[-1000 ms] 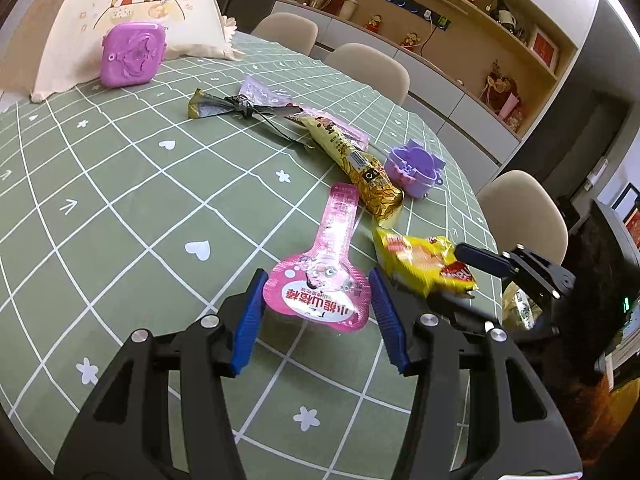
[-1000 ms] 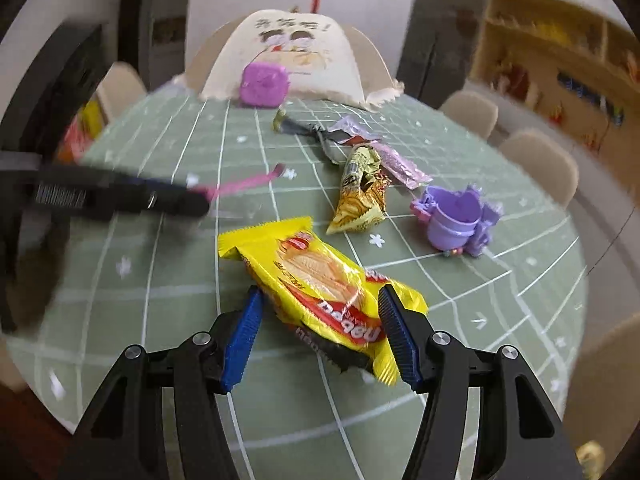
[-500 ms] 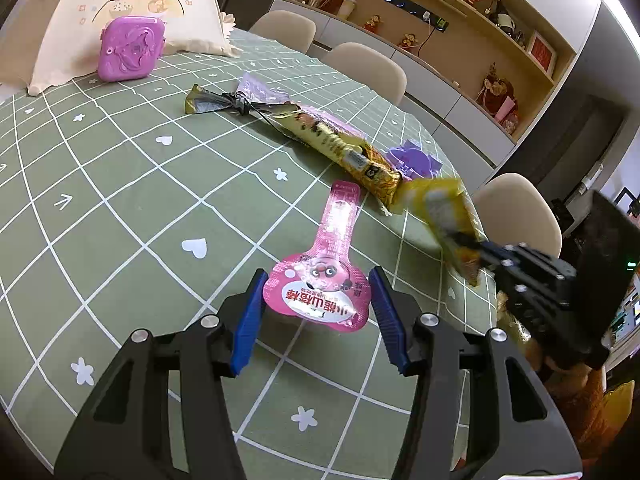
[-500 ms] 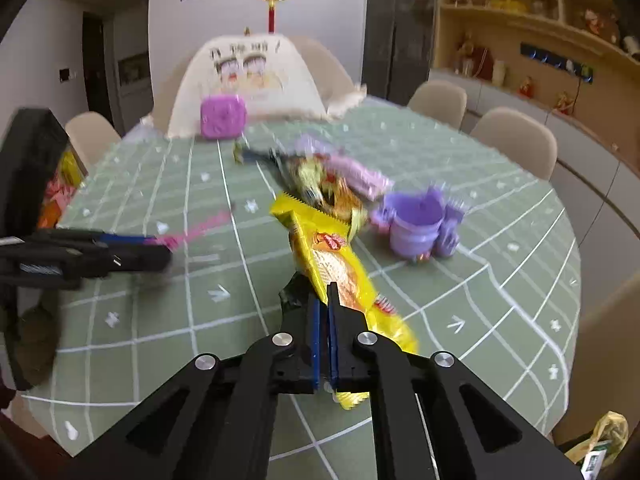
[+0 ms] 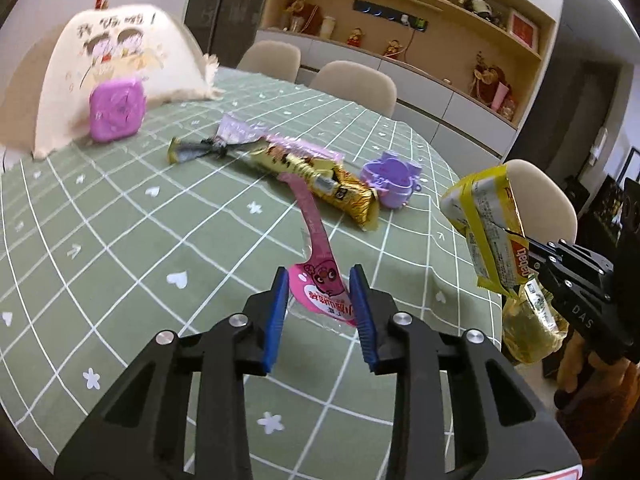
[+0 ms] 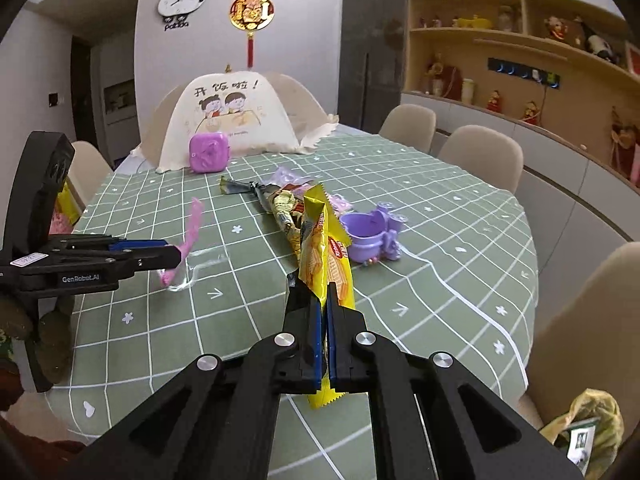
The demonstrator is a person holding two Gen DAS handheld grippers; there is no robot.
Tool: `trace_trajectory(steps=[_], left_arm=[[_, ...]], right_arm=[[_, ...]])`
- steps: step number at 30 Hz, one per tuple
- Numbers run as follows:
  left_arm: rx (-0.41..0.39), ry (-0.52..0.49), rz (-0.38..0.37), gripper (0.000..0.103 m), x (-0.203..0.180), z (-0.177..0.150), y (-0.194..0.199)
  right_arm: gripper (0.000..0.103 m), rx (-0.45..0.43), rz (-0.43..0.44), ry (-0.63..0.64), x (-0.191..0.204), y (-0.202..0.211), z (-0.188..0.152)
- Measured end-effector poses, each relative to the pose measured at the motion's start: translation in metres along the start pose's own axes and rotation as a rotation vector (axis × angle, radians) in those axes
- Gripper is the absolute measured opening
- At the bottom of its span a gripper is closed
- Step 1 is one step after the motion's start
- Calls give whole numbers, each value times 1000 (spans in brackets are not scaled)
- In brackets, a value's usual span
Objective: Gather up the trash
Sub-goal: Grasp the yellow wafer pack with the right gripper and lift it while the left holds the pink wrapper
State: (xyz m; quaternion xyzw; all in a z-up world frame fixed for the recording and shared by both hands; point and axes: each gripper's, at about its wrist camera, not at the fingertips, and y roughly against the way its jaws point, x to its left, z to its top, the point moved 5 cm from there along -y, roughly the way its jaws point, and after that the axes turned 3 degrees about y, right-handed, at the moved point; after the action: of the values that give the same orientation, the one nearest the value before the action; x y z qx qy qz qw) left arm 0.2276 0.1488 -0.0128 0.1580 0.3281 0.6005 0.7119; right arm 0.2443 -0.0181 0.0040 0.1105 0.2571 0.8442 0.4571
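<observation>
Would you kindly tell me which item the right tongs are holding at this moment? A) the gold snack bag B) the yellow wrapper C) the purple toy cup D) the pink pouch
B: the right tongs are clamped shut on the yellow wrapper, which stands up off the table, while the pink pouch sits between the closing left tongs.

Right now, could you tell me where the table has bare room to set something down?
Free: the tablecloth right of the purple toy cup. Crowded: the wrapper pile stretching from the cup toward the purple box.
</observation>
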Motion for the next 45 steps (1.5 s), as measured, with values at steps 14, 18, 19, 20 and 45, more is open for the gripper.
trace_trajectory(steps=[14, 18, 19, 20, 45], left_arm=[[113, -46, 78, 52, 12, -16, -17], [146, -101, 62, 52, 5, -22, -16], [149, -122, 52, 52, 1, -24, -14], [155, -164, 38, 52, -4, -27, -11], [40, -235, 29, 48, -35, -4, 0]], right_arm=[[5, 38, 31, 14, 7, -15, -14], [5, 46, 21, 28, 8, -15, -17], [5, 49, 20, 28, 7, -16, -18], [5, 56, 20, 24, 6, -16, -20], [5, -33, -10, -21, -12, 15, -6]])
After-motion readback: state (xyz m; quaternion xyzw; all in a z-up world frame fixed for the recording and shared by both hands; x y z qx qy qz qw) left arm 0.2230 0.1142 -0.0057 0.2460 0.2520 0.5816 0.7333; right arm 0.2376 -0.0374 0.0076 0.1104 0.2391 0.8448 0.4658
